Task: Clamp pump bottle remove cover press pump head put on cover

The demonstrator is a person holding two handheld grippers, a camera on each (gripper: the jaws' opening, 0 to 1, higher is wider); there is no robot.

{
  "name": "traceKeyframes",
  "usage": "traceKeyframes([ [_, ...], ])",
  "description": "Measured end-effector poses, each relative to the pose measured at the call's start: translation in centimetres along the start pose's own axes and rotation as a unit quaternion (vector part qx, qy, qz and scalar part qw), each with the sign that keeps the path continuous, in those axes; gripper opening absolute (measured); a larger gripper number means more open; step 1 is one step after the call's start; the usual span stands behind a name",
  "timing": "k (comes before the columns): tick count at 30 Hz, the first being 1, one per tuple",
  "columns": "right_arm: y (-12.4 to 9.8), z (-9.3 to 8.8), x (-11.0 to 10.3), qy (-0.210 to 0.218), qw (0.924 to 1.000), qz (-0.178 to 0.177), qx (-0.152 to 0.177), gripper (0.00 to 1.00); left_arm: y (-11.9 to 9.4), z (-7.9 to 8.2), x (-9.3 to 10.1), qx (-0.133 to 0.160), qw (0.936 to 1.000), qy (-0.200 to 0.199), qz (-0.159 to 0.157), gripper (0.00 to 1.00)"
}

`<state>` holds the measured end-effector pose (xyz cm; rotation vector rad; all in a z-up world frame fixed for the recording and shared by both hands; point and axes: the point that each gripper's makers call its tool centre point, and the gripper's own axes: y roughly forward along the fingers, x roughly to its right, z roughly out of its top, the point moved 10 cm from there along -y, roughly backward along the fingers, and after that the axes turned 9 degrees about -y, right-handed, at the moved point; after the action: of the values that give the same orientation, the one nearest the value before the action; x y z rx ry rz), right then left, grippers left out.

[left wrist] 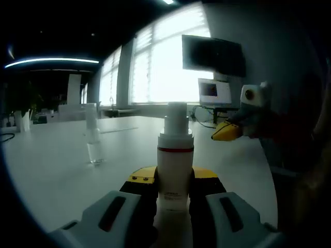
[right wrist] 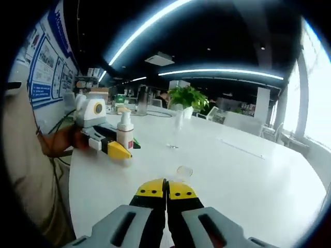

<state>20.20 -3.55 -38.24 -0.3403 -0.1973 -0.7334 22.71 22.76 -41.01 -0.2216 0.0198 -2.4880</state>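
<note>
Between the left tool's (left wrist: 173,194) jaws stands the white pump bottle (left wrist: 175,165), clamped upright on the white counter (left wrist: 62,165), its head bare. At ten o'clock stands a clear cover (left wrist: 93,135). Right tool (right wrist: 166,192) has its jaws pressed together, holding nothing, beside a small clear cap (right wrist: 184,171).

A wide white table (right wrist: 248,170) runs across the room. A leafy potted plant (right wrist: 188,97) stands at its far end, toward twelve o'clock. A dark monitor (left wrist: 213,55) hangs by the bright windows (left wrist: 155,67), around one o'clock.
</note>
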Motion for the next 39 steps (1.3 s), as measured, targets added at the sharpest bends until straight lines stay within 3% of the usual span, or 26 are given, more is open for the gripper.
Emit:
traceKeyframes([
  [17,0.2,-2.5,-0.8,0.032,0.9992,-0.004,0.024,0.00,0.0,0.0,0.0,0.000,1.0000,0.001,0.002,0.14],
  [39,0.1,-2.7,-1.5,0.013,0.9989,-0.009,0.043,0.00,0.0,0.0,0.0,0.001,1.0000,0.004,0.004,0.14],
])
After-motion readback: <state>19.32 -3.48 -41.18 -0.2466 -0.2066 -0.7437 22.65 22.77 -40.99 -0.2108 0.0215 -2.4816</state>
